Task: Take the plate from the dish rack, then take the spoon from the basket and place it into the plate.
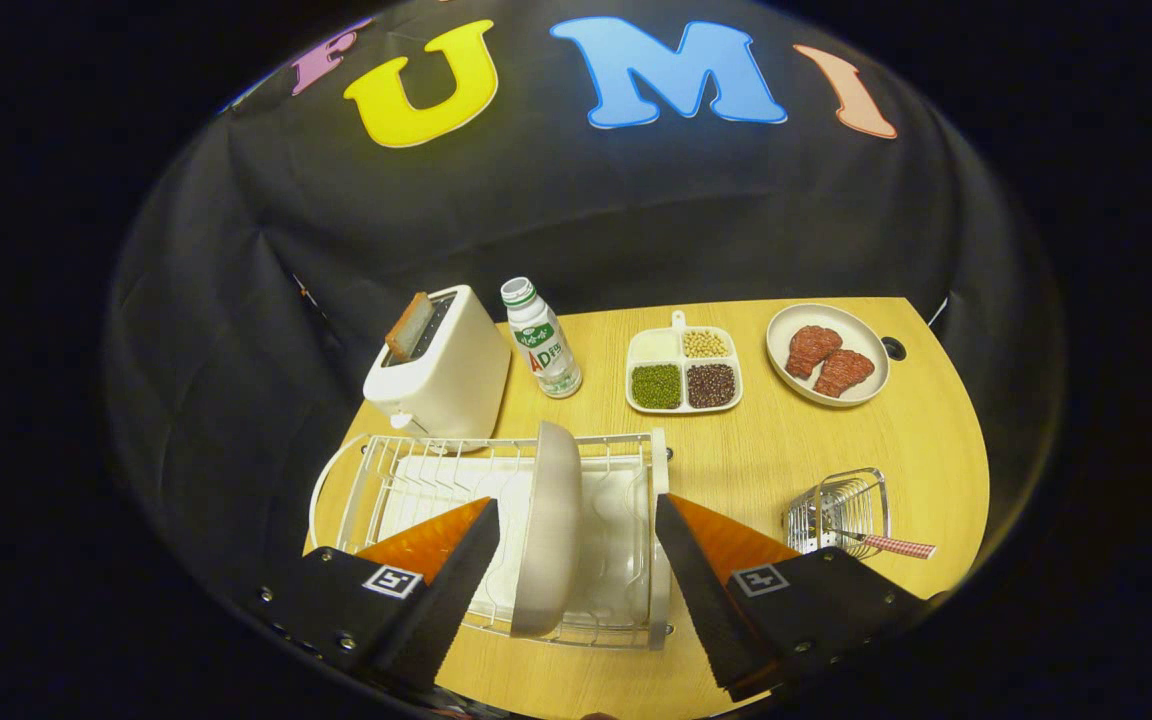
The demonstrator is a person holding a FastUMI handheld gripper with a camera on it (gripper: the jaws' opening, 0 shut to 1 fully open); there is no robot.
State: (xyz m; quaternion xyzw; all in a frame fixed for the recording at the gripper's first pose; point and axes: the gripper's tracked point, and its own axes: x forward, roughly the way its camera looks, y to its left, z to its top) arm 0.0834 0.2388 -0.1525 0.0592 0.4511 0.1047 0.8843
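A pale plate [548, 525] stands on edge in the white wire dish rack [386, 475], roughly in the rack's right half. My gripper [576, 520] is open above the rack, one finger on each side of the plate, neither finger touching it. To the right of the rack a small wire basket [836, 510] sits on the wooden table; a spoon with a red-checked handle [894, 546] sticks out of it toward the right.
Behind the rack stand a white toaster [441, 370] with a slice in it and a small bottle [541, 338]. A divided tray of beans [684, 370] and a plate of meat [828, 354] lie at the back right. The table [816, 440] ends close beyond the basket.
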